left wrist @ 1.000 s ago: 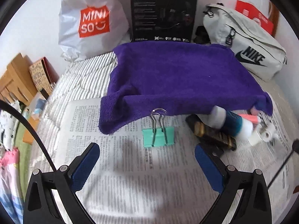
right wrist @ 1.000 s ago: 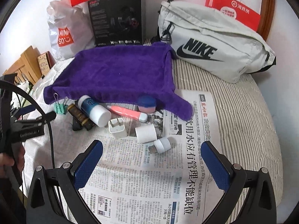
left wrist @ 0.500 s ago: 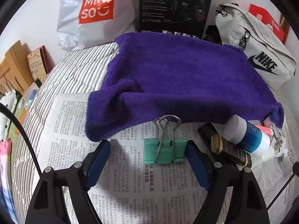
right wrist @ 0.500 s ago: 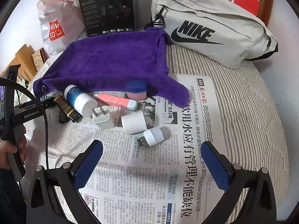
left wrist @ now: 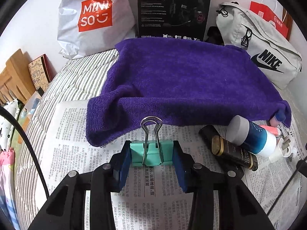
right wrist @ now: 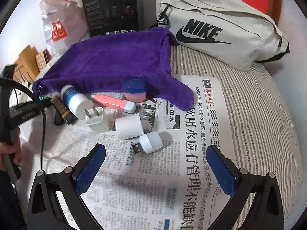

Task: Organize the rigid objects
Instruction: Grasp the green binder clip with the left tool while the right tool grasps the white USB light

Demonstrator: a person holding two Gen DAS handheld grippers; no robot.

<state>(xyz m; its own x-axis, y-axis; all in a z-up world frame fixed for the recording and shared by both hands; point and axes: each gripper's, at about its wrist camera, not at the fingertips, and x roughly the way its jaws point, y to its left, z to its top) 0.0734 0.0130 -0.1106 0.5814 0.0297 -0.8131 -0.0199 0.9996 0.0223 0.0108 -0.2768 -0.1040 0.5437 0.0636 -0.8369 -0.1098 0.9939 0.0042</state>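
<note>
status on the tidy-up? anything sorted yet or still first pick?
Done: nothing visibly sorted; the purple towel lies bare. In hand: the left gripper is closing on the green binder clip, pads at both its sides, clip on the newspaper. Left: blue-labelled bottle, dark tube, pink tube, pink jar, wall plug, white adapter, USB light. The right gripper hovers open.

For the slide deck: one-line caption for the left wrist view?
Left gripper closing its blue pads on a mint-green metal binder clip lying on newspaper, in front of a purple towel.
</note>
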